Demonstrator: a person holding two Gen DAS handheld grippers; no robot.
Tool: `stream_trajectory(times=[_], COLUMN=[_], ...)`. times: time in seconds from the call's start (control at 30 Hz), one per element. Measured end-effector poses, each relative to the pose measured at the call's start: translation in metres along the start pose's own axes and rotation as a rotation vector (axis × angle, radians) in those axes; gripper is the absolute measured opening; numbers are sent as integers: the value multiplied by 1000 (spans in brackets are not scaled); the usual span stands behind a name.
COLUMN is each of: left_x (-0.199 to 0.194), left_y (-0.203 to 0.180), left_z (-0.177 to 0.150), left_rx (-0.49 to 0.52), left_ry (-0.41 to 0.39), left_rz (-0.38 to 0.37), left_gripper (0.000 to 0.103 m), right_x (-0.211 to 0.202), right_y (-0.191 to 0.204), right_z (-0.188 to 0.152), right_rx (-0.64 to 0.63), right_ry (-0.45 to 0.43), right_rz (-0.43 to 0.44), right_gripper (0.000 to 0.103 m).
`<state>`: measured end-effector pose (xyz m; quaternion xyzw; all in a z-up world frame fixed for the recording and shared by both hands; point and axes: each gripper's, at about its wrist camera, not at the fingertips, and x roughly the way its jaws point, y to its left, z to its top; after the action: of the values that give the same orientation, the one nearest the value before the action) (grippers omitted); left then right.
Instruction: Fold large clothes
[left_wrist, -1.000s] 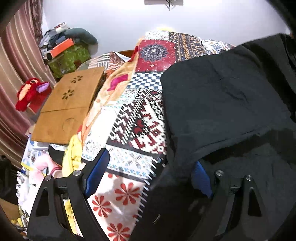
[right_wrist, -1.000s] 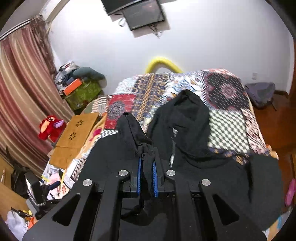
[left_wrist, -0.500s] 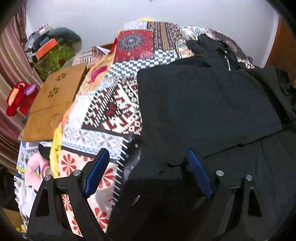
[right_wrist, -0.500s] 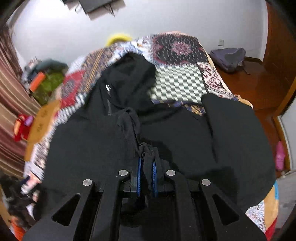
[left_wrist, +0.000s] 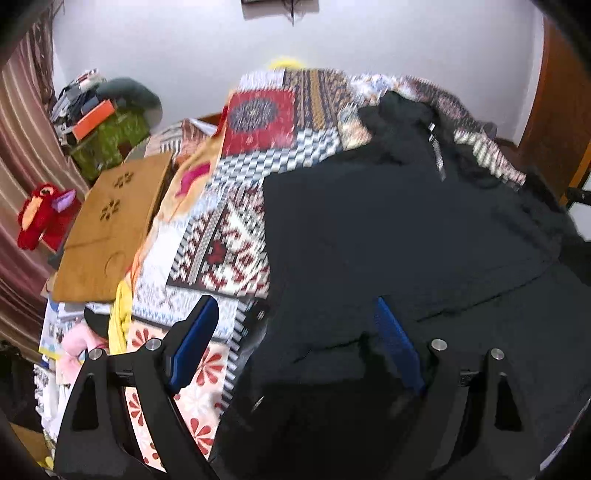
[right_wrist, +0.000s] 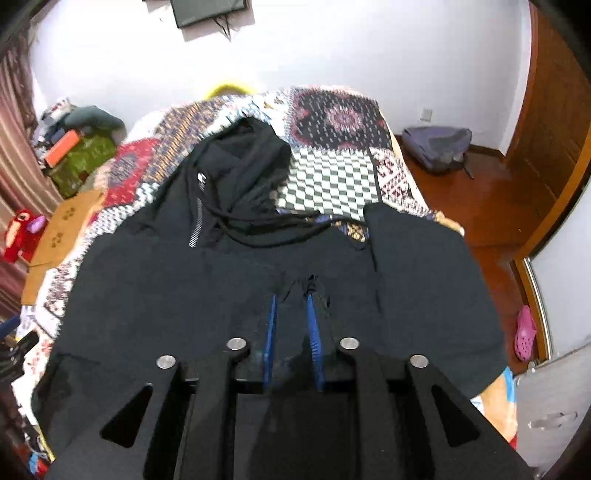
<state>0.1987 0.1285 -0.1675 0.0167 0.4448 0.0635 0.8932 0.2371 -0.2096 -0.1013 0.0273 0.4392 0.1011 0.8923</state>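
A large black zip hoodie (right_wrist: 229, 280) lies spread on the patchwork quilt (right_wrist: 325, 184), hood toward the far wall, one sleeve folded across its body. It also shows in the left wrist view (left_wrist: 406, 229). My right gripper (right_wrist: 291, 295) sits low over the hoodie's middle, its blue pads (right_wrist: 313, 325) a small gap apart, with a bit of black fabric bunched at the tips. My left gripper (left_wrist: 295, 314) is wide open above the hoodie's left edge, holding nothing.
A wooden lap table (left_wrist: 110, 229) lies at the bed's left edge, with a red plush toy (left_wrist: 40, 214) and a cluttered pile (left_wrist: 107, 118) beyond. A grey backpack (right_wrist: 436, 147) and a pink shoe (right_wrist: 524, 332) lie on the wooden floor at the right.
My right gripper has lowered the folded sleeve onto the hoodie's body and its pads have parted slightly. My left gripper stays open and has shifted a little.
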Motion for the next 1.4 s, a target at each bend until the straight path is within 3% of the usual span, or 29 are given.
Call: stream_trajectory(times=[0.1, 0.17, 0.4, 0.57, 1.0, 1.17, 1.4], left_x=[-14, -25, -45, -42, 13, 35, 61], left_y=[-9, -19, -53, -81, -141, -147, -146], left_z=[14, 26, 58, 74, 76, 72, 67], left_rx=[-6, 8, 27, 51, 107, 110, 93], left_ry=[-53, -99, -184, -201, -59, -10, 49], left_rz=[-18, -29, -120, -163, -243, -227, -214], left_gripper=[86, 86, 86, 86, 86, 86, 86], right_x=[-31, -45, -76, -69, 38, 57, 76], right_y=[-12, -22, -71, -112, -212, -224, -236], right_z=[-1, -1, -11, -28, -84, -86, -72], right_rx=[39, 60, 179, 294, 776, 842, 839], right_ry=[-74, -100, -146, -113, 119, 114, 106], right_rz=[-6, -5, -50, -74, 108, 112, 44], right_gripper=[50, 54, 60, 62, 63, 63, 63])
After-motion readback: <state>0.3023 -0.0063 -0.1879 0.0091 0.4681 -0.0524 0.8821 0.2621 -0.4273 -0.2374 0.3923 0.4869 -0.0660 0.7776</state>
